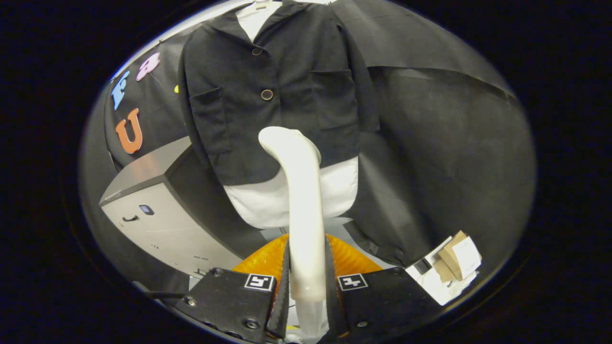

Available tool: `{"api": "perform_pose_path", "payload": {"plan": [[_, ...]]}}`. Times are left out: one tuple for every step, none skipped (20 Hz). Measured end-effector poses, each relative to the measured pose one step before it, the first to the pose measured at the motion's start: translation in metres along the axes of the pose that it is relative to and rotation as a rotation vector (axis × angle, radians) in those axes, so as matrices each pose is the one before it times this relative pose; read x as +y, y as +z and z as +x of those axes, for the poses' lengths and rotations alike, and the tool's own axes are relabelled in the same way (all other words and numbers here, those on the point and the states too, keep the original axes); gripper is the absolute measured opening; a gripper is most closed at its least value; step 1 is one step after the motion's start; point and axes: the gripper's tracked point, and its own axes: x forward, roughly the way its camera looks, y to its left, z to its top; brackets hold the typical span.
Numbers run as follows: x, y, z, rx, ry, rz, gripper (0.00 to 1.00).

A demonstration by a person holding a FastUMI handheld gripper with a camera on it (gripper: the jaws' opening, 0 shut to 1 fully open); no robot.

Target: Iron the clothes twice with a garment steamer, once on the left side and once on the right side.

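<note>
The claw (307,286) is clamped on the white steamer (302,191), whose head rises just before the dark jacket (282,91), no gap discernible. Left of the jacket a grey cabinet (158,210) crowds close; right of it open room runs along the black cloth, down to a cardboard box (454,263).

Grey cabinet (158,210) against black cloth wall (444,143)

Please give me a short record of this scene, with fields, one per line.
gripper: shut on the steamer handle
garment steamer: white, upright between the fingers, head near the jacket's lower front
jacket: dark, buttoned, hanging over a white garment
beside jacket: grey cabinet
beneath steamer: orange object
near other finger: cardboard boxes
</note>
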Motion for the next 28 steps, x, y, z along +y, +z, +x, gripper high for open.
{"api": "perform_pose_path", "payload": {"plan": [[0.00195,-0.00826,-0.01163,-0.00710,-0.01012,0.00271,0.35],[0.00462,-0.00780,-0.01363,-0.01036,-0.00560,0.00476,0.35],[0.00523,-0.00625,-0.01437,-0.01042,-0.00193,0.00662,0.35],[0.00605,-0.00634,-0.01594,-0.00782,-0.00013,-0.00094,0.35],[0.00643,-0.00539,-0.01588,-0.00879,0.00346,-0.01204,0.35],[0.00726,-0.00478,-0.01619,-0.00665,0.00764,-0.01711,0.35],[0.00929,-0.00290,-0.01560,-0.00704,0.01066,-0.01515,0.35],[0.01097,-0.00351,-0.01474,-0.00457,0.01007,-0.01268,0.35],[0.00979,-0.00289,-0.01346,-0.00429,0.00986,-0.01592,0.35],[0.00926,-0.00184,-0.01359,-0.00672,0.01382,-0.01979,0.35],[0.00934,-0.00190,-0.01259,-0.00561,0.01710,-0.01880,0.35],[0.01082,-0.00235,-0.01118,-0.00435,0.01950,-0.02014,0.36],[0.01017,-0.00223,-0.00998,-0.00196,0.01873,-0.02181,0.36],[0.01023,-0.00443,-0.00852,-0.00178,0.01857,-0.02331,0.35],[0.01062,-0.00347,-0.00738,-0.00077,0.01938,-0.02161,0.35],[0.00952,-0.00244,-0.00511,-0.00167,0.01992,-0.02395,0.36],[0.00904,-0.00227,-0.00470,0.00075,0.01822,-0.02868,0.35],[0.00875,-0.00303,-0.00451,0.00173,0.01598,-0.01876,0.36],[0.00844,-0.00290,-0.00262,0.00321,0.01769,-0.01275,0.35],[0.00587,-0.00378,-0.00184,0.00682,0.01592,-0.01306,0.35],[0.00402,-0.00220,-0.00113,0.00524,0.01212,-0.00673,0.35],[0.00332,-0.00113,0.00076,0.00371,0.00714,-0.00880,0.36],[0.00100,-0.00045,0.00042,0.00424,0.00310,-0.00634,0.35],[0.00218,-0.00034,0.00101,0.00127,0.00236,0.00135,0.35],[0.00135,-0.00051,0.00073,0.00161,0.00212,0.00171,0.35],[0.00144,-0.00075,0.00038,-0.00203,0.00039,0.00005,0.35],[-0.00072,0.00106,0.00116,-0.00299,-0.00189,0.00341,0.35],[0.00024,0.00070,-0.00027,-0.00221,-0.00187,0.00247,0.35]]}}
